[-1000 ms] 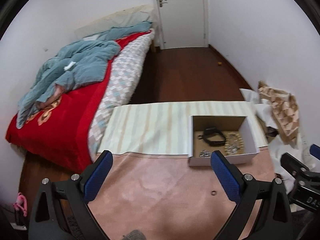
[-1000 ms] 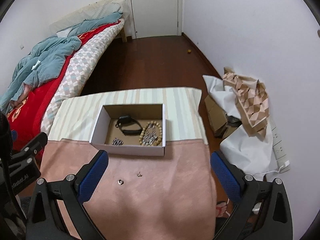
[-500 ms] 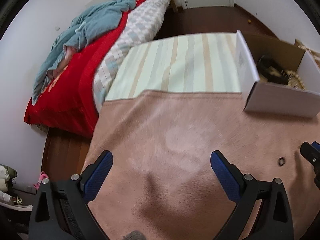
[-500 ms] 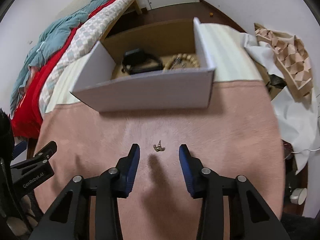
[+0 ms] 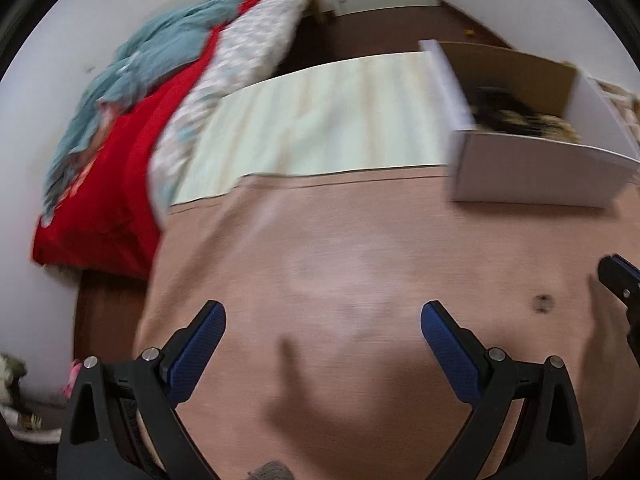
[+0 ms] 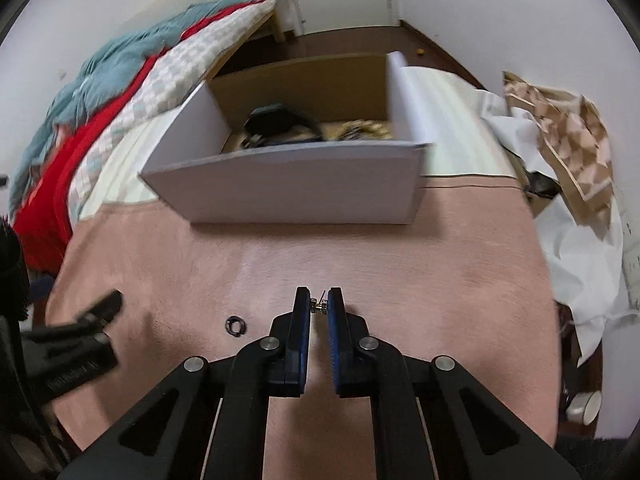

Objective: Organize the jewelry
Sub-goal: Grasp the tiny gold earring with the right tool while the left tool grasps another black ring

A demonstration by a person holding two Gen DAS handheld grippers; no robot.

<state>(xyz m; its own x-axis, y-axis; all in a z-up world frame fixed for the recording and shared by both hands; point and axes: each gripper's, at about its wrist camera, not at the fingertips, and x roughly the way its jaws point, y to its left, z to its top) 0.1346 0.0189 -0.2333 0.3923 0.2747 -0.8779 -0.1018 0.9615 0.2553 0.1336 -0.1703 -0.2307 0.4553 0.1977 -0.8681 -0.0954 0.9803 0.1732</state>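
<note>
The right gripper [image 6: 319,307] has just been closing; its blue textured pads are now clamped on a small metal earring [image 6: 320,306] just above the pink velvety cloth [image 6: 460,272]. A small dark ring [image 6: 235,325] lies on the cloth to the left, apart from the pads. The left gripper [image 5: 322,320] holds its jaws wide apart over bare cloth, with nothing between them. A white cardboard box [image 6: 288,196], rectangular and open-topped, holds a black band [image 6: 280,122] and beaded pieces.
</note>
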